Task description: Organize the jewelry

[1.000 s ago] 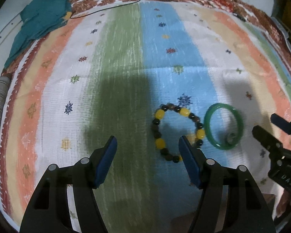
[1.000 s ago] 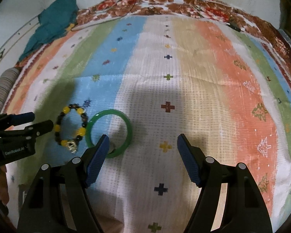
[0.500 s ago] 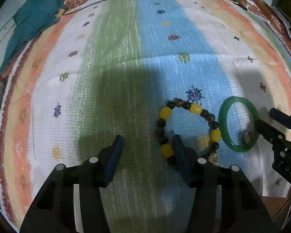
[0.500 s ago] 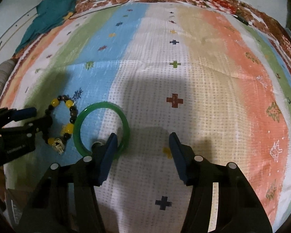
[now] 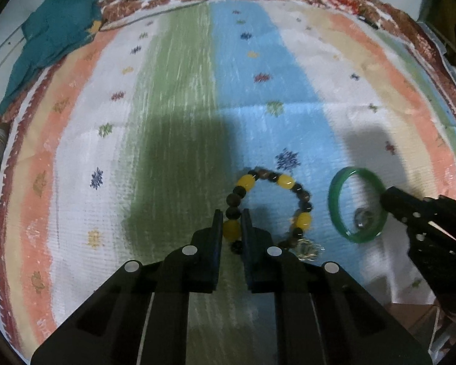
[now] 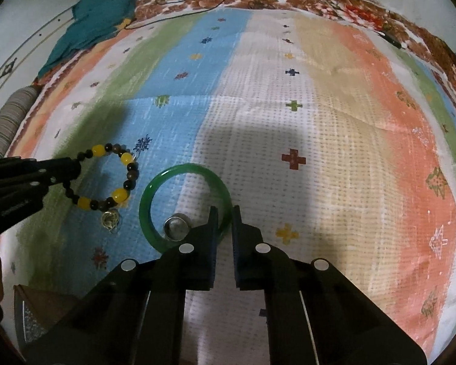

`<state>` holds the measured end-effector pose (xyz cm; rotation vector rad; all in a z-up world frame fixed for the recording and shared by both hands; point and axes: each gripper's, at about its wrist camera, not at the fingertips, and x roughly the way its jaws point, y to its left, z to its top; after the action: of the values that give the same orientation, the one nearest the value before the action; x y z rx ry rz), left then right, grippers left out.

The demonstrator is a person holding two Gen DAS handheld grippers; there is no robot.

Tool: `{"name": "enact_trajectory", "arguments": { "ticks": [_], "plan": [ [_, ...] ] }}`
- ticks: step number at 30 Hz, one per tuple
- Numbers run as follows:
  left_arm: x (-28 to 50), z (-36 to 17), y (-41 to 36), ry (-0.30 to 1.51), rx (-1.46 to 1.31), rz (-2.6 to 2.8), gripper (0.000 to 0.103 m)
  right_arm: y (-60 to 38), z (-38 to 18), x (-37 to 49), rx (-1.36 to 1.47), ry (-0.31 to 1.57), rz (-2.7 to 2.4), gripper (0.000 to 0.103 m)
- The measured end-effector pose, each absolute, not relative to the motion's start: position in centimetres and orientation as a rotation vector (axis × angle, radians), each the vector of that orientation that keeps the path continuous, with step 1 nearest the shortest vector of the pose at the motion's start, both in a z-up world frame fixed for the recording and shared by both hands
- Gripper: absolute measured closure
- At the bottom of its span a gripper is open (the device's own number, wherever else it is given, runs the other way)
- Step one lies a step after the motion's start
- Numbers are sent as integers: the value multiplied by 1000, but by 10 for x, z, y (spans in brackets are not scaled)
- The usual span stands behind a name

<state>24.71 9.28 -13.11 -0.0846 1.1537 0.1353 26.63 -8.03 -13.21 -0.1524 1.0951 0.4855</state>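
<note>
A bead bracelet [image 5: 284, 182] of dark and yellow beads with a small metal charm [image 5: 308, 248] lies on the striped cloth. My left gripper [image 5: 231, 216] is shut on its near-left side, around a yellow bead. The bracelet also shows in the right wrist view [image 6: 123, 158]. A green bangle [image 6: 179, 172] lies to its right, with a small silver ring [image 6: 174, 228] inside it. My right gripper [image 6: 225, 213] is shut on the bangle's near-right rim. The bangle [image 5: 339, 213] and ring [image 5: 363, 216] show in the left wrist view too.
The striped cloth [image 6: 319, 121] covers the surface, with a brown floral border at the far edge. A teal cloth [image 5: 54, 33] lies at the far left with a thin cable [image 6: 179, 15] beside it. A striped roll [image 6: 9, 115] sits at the left edge.
Both grippers moved forward and closed. The left one closed on the bead bracelet's near side, the right one on the green bangle's rim.
</note>
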Motion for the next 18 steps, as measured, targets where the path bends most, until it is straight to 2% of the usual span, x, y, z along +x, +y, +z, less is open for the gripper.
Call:
{"name": "enact_trajectory", "arguments": {
  "ticks": [9,10,18],
  "plan": [
    [237,-102,75,1074,-23,129,92,-90,-99,257,-99,1013,487,97],
    [237,-100,75,1071,-25,127,92,-90,-96,255,-103,1002,489,102],
    [231,-85,67,1031,-20,114,92,-94,-70,240,-125,929,489,102]
  ]
}}
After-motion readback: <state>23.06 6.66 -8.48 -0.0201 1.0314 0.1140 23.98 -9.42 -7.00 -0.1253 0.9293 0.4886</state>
